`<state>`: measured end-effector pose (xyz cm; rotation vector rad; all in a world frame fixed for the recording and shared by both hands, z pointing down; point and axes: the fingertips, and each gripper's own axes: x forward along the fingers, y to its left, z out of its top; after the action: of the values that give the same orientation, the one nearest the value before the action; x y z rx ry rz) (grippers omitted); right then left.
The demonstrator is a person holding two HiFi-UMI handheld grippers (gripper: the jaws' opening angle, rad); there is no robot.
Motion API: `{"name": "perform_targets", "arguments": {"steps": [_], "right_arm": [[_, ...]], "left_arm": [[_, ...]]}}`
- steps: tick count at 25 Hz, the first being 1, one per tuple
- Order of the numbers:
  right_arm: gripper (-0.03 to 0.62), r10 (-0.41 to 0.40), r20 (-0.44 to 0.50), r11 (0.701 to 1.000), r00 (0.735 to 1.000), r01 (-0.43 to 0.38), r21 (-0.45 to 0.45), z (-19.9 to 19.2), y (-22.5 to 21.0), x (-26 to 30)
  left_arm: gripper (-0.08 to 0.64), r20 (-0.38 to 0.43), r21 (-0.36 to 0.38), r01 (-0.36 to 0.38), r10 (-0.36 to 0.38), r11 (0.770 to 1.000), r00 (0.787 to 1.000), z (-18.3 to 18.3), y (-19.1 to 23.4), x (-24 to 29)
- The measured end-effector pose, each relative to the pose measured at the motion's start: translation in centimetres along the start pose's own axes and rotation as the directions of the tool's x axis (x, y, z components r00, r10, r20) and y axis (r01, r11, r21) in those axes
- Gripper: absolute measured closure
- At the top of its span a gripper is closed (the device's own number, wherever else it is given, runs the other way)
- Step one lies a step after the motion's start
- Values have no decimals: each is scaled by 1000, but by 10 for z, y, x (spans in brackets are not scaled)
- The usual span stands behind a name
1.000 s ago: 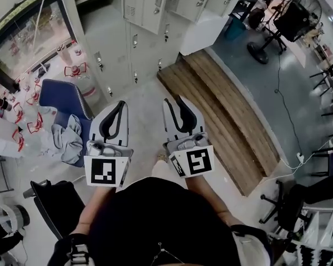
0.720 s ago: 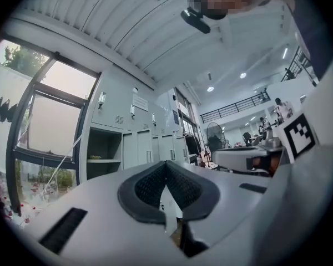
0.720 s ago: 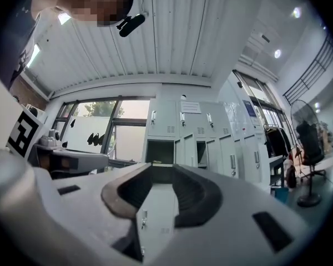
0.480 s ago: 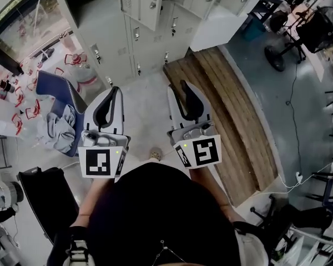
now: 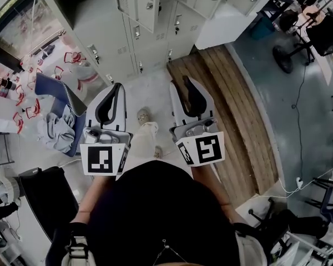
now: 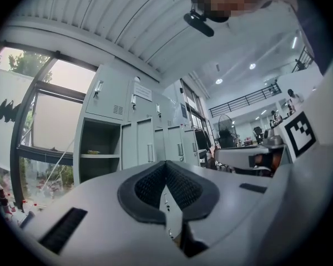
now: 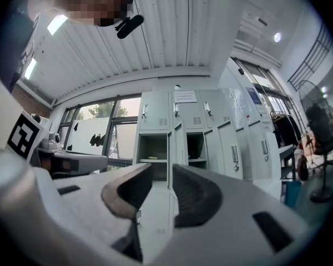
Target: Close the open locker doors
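Grey lockers [image 5: 155, 40], tops cut off, face the pressed-together left tool [image 5: 117, 87] and spread, empty right tool [image 5: 181, 83].

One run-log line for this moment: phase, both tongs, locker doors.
phase: pre-contact | left tongs: shut, empty | right tongs: open, empty | open grey metal locker doors: ahead, untouched

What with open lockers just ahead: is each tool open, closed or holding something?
Left tool: closed, tips together, holding nothing.
Right tool: open, nothing between its jaws.
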<state>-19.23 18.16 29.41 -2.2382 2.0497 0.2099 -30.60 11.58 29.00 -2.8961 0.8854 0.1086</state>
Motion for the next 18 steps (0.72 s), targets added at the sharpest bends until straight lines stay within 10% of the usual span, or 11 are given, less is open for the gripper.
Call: {"name": "perform_targets", "arguments": {"steps": [18], "right_arm": [[495, 116, 56, 993, 992, -117, 17, -15, -86, 190]], "left_arm": [[558, 39, 10, -21, 20, 1000, 999, -16, 72, 199]]}}
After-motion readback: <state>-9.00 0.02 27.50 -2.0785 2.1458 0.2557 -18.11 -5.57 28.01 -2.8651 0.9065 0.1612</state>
